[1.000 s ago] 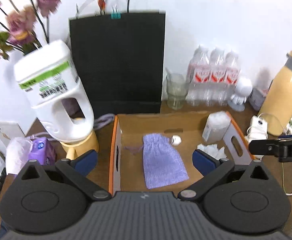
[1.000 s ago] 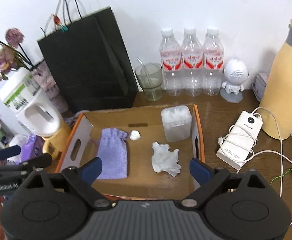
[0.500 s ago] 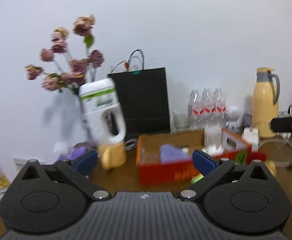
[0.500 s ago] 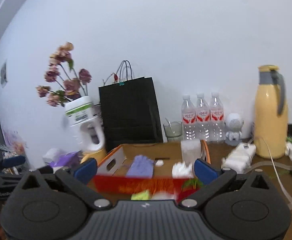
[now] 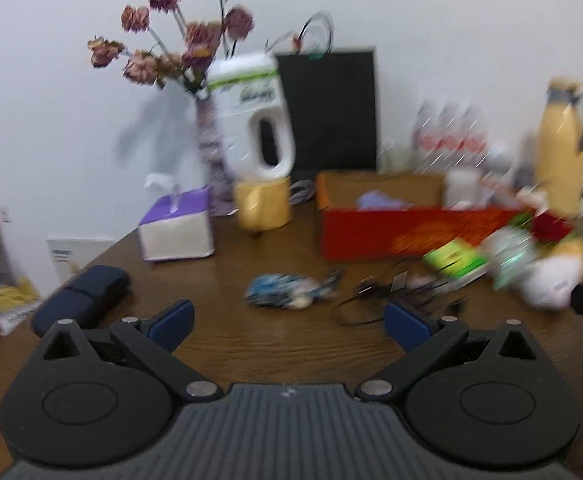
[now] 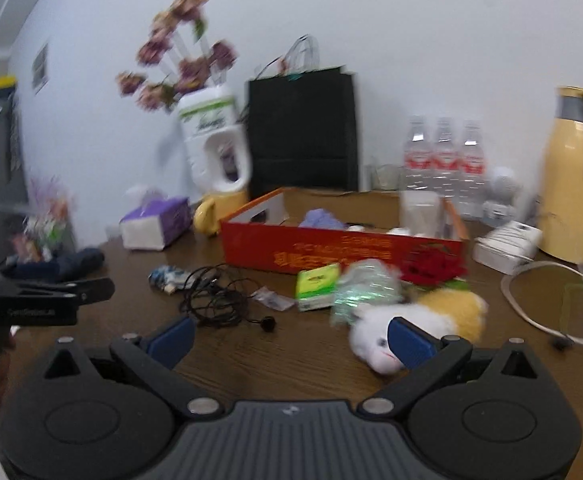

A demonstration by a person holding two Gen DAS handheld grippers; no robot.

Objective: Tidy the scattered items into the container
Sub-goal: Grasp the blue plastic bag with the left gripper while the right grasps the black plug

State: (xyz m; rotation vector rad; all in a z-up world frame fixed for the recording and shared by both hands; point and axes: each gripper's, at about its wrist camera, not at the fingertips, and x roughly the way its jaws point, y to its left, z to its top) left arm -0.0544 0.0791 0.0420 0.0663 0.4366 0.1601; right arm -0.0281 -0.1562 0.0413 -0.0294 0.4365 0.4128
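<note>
The red cardboard box (image 6: 331,254) (image 5: 391,232) stands mid-table with a purple pouch (image 6: 321,218), a clear tub (image 6: 419,210) and crumpled tissue inside. In front of it lie a blue-white wrapper (image 5: 279,296) (image 6: 165,276), tangled black earphones (image 6: 219,300) (image 5: 387,296), a green packet (image 6: 317,286) (image 5: 453,260), a crinkly clear bag (image 6: 365,288) and a white-and-yellow plush toy (image 6: 419,320) (image 5: 551,280). My left gripper (image 5: 289,326) is open and empty, just short of the wrapper. My right gripper (image 6: 291,340) is open and empty, its right finger beside the plush.
A tissue box (image 5: 177,228), yellow mug (image 5: 263,208), white jug (image 5: 255,120), flower vase, black paper bag (image 5: 329,108), water bottles (image 6: 443,164), yellow thermos (image 6: 571,176) and power bank with cable (image 6: 507,244) ring the box. A dark blue case (image 5: 79,300) lies left.
Both grippers pulled back from above the box and dropped low over the table. The scattered items in front of the box have come into view. Both stay open.
</note>
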